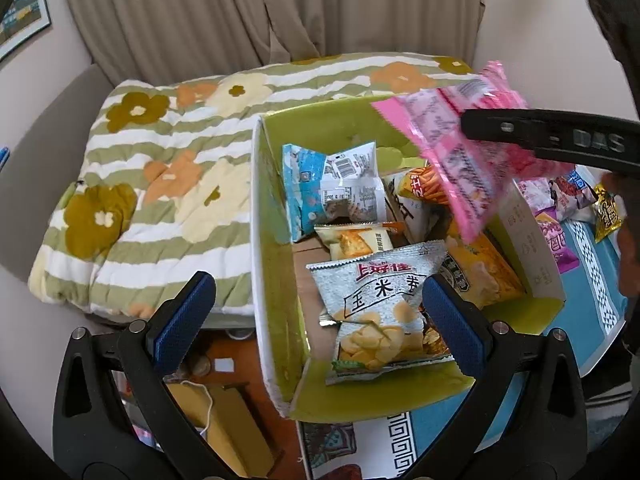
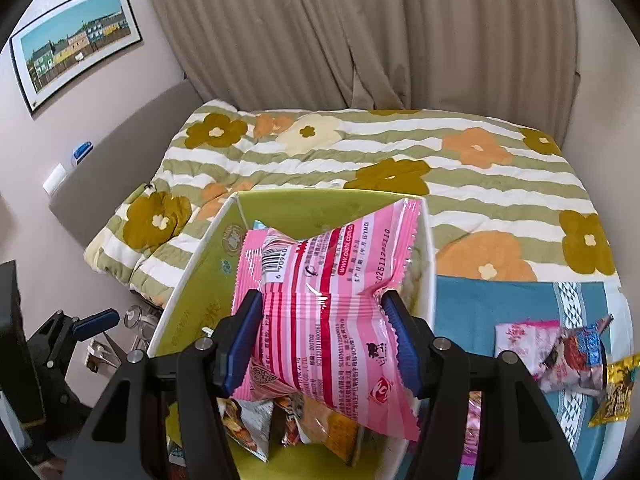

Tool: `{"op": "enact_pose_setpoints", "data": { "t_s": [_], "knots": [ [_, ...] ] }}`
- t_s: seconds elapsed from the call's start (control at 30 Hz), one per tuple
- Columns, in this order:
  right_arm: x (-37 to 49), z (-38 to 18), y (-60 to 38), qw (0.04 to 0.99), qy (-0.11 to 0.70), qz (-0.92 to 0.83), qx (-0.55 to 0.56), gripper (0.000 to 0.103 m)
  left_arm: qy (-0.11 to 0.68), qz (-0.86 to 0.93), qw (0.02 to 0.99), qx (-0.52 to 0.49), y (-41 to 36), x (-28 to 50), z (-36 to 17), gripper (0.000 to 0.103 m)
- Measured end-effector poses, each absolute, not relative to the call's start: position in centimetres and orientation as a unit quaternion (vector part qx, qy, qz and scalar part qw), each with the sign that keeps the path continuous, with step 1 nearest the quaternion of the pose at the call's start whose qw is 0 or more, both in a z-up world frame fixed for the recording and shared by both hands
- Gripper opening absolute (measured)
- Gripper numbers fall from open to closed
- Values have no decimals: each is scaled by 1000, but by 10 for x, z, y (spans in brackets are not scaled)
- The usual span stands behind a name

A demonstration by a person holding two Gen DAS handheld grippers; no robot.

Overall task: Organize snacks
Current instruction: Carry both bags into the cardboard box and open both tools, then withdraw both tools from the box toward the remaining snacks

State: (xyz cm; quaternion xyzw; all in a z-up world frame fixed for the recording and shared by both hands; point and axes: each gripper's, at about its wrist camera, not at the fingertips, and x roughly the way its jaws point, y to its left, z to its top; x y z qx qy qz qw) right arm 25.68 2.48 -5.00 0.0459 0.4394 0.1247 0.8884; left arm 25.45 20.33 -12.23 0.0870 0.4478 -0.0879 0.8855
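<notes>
Right gripper [image 2: 320, 340] is clamped on the pink snack packet [image 2: 328, 320], held above the green-lined box [image 2: 192, 300]. Left gripper [image 1: 316, 312] is spread wide, nothing gripped; a silver chip bag [image 1: 380, 304] is seen in the box just ahead of it. Beyond the box: flowered striped quilt [image 2: 460, 184], then beige curtains [image 2: 340, 32]. Loose snacks [image 2: 560, 348] are seen right of the right gripper on a blue patterned cloth [image 2: 480, 304]. Framed picture [image 2: 76, 44] on the wall, upper left.

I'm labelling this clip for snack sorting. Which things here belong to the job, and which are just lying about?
Job:
- pink snack bag, clamped in right gripper
- green box holding snack packets
- silver corn-roll bag under open left gripper
- loose snacks on blue cloth

Lying about:
- floral quilt
- curtain
- framed picture
</notes>
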Motion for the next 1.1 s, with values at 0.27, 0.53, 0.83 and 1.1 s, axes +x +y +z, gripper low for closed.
{"op": "enact_pose_setpoints", "data": {
  "t_s": [0.27,0.53,0.83,1.1],
  "knots": [
    [271,-58,41,898,423,111,49,103,454,-86,884,76,211,254,-126,102],
    [247,-54,36,911,399,103,24,103,452,-90,885,71,209,248,-126,102],
    [225,-31,23,917,386,98,30,103,425,-85,898,74,197,233,-100,102],
    [195,-1,-8,929,350,112,43,103,395,-60,913,81,167,201,-74,102]
  ]
}}
